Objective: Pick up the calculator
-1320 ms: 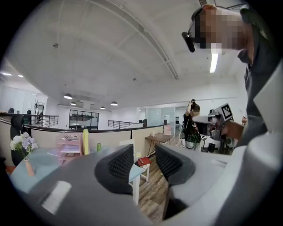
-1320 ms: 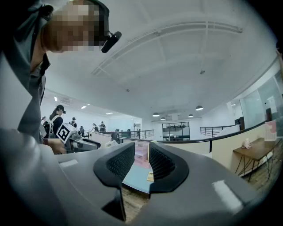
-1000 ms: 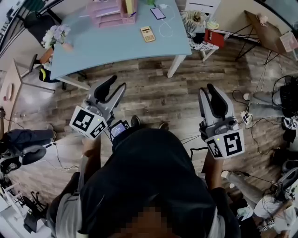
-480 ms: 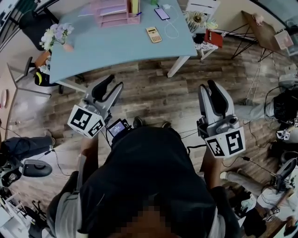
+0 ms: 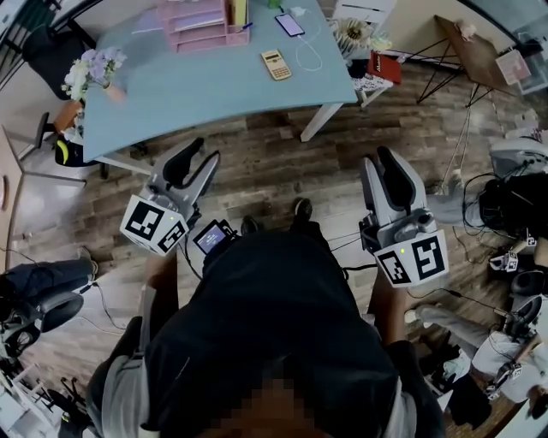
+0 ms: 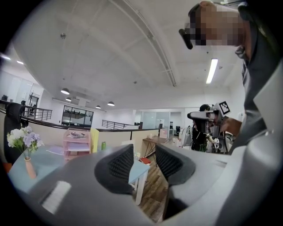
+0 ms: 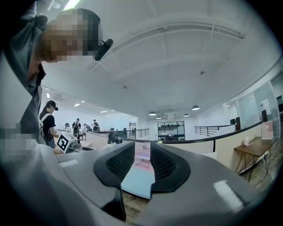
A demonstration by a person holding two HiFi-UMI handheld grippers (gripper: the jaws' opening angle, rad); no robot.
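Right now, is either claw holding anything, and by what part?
Nothing is held. The left claw and right claw are both empty, jaws slightly apart; the calculator lies untouched on the blue table.

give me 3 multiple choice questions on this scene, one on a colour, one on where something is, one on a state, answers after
1. What colour is the file tray?
A pink
B green
C black
2. Where does the calculator lie?
A on the floor
B on the table
C in the file tray
3. What do the left gripper and right gripper hold?
A the calculator
B a phone
C nothing

Answers: 1 A, its tiers are pink. 2 B, it rests flat on the light blue tabletop. 3 C, each gripper view shows only background between the jaws.
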